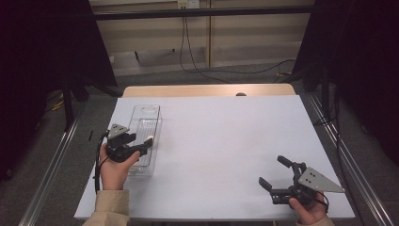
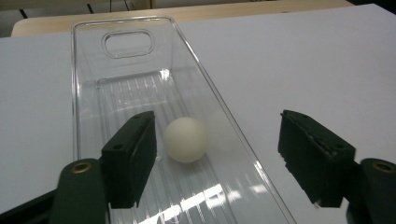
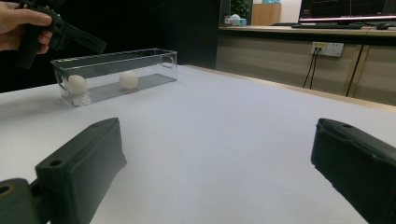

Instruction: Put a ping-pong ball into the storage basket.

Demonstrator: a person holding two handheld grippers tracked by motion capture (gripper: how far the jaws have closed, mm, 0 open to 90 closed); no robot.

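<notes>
A clear plastic bin [image 1: 145, 123] lies lengthwise on the left of the white table [image 1: 226, 141]. In the left gripper view a white ball [image 2: 185, 139] rests on the ribbed floor of the bin [image 2: 126, 88]. My left gripper [image 2: 215, 140] hangs open over the bin's near half [image 1: 139, 140]; one jaw is above the bin's inside, the other beyond its right wall. The right gripper view shows the bin [image 3: 140, 58] side-on with two white balls [image 3: 76, 84] [image 3: 128, 80] in it. My right gripper [image 1: 272, 170] stands open and empty near the table's front right [image 3: 217, 140].
A bare wooden strip [image 1: 207, 90] runs along the table's far edge. Black frame posts and dark curtains stand on both sides, and cables [image 1: 188, 52] trail on the floor behind. The person's left hand [image 3: 18, 23] and its gripper show above the bin's near end.
</notes>
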